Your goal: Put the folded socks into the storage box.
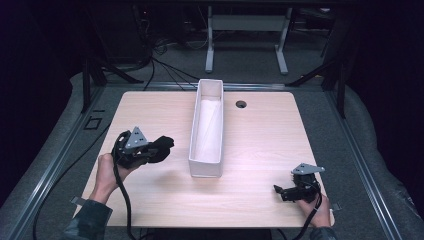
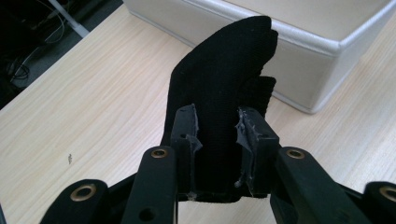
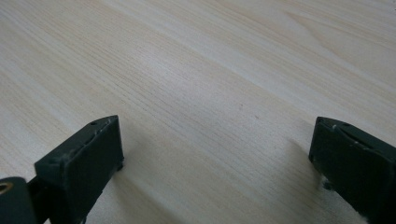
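Your left gripper [image 2: 217, 126] clamps a black sock [image 2: 224, 70] above the worktop [image 1: 150, 200], near a long white bin [image 1: 206, 150]. Your right gripper [image 3: 215, 154] hangs wide open, holding nothing.

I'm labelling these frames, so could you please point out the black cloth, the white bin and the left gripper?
black cloth [image 2: 219, 70], left gripper view, its upper middle.
white bin [image 1: 205, 169], high view, its near end wall.
left gripper [image 2: 218, 126], left gripper view, midway between its fingertips.
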Tool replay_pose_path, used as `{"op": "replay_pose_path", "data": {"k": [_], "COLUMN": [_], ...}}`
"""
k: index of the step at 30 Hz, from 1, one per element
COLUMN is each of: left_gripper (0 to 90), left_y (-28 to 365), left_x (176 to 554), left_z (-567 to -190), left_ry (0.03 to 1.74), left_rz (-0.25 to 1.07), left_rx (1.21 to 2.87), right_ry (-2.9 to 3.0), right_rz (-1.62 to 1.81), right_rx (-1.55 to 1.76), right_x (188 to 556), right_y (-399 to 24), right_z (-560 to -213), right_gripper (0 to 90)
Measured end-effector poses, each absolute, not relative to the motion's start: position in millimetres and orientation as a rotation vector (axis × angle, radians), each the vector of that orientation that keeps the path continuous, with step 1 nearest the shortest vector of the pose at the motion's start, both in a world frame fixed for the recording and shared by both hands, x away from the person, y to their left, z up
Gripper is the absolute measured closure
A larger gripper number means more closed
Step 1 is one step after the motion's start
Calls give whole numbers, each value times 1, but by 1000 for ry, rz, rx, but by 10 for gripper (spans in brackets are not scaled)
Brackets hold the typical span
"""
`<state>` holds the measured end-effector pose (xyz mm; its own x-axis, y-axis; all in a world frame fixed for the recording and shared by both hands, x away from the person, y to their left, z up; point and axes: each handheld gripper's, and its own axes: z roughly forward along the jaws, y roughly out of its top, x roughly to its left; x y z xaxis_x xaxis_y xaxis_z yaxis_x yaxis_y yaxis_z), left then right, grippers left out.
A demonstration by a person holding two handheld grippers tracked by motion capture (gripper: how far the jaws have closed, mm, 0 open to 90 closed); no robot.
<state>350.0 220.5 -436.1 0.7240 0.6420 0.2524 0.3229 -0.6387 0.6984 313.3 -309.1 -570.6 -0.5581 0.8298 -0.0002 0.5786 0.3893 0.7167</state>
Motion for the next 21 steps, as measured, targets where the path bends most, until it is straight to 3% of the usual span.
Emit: {"op": "replay_pose_path", "data": {"k": [21], "left_gripper": [702], "left_y": [212], "left_x": [361], "left_z": [-415], "left_ry": [717], "left_rz": [681], "left_rx": [2265], "right_ry": [2294], "right_rz": [968], "right_rx": [1222], "right_x": [313], "right_y": [-309], "right_z": [-571], "right_gripper": [23]}}
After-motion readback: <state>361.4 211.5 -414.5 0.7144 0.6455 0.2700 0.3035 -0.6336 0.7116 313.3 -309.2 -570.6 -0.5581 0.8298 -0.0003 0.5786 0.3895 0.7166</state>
